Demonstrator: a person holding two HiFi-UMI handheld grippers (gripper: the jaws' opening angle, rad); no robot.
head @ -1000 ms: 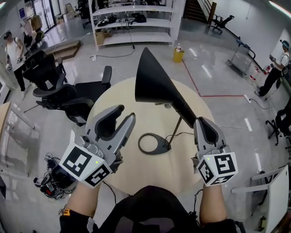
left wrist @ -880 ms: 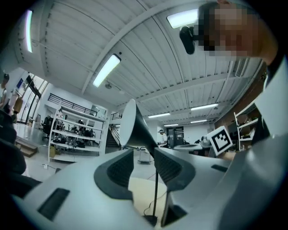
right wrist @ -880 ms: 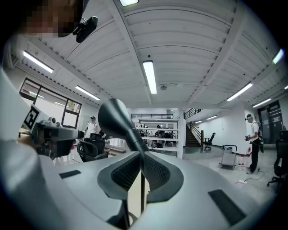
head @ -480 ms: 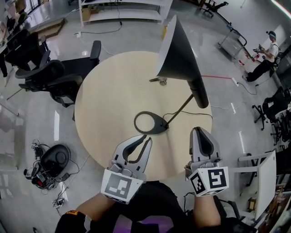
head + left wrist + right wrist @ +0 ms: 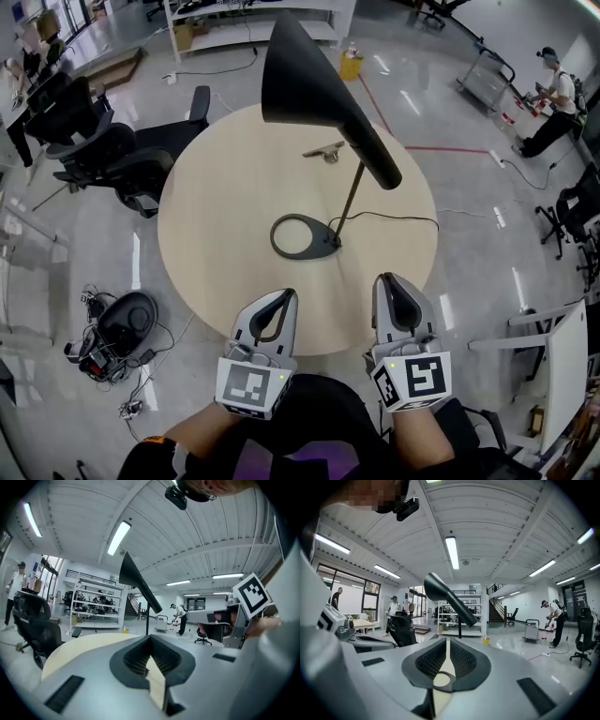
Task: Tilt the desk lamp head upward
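Note:
The black desk lamp stands on the round wooden table [image 5: 216, 216]. Its ring base [image 5: 302, 236] lies near the middle, and its cone head [image 5: 309, 84] is raised, with the wide mouth to the far left. Both grippers hover at the table's near edge, well short of the lamp. My left gripper [image 5: 287, 296] has just been closing and now stands shut with nothing between its fingers. My right gripper [image 5: 389, 281] is shut and empty too. The lamp head [image 5: 133, 581] rises beyond the left gripper [image 5: 150, 638]. The lamp head [image 5: 445, 595] also shows above the right gripper [image 5: 446, 640].
A small metal piece [image 5: 325, 150] lies on the far part of the table. Black office chairs [image 5: 112, 159] stand to the left. A black device with cables [image 5: 122, 323] sits on the floor near left. White shelving [image 5: 253, 19] stands at the back, and a person [image 5: 548, 103] far right.
Both grippers have sunk and drawn back from the lamp to the table's near edge. The left jaws went from wide open to shut. The right gripper left the lamp's neck.

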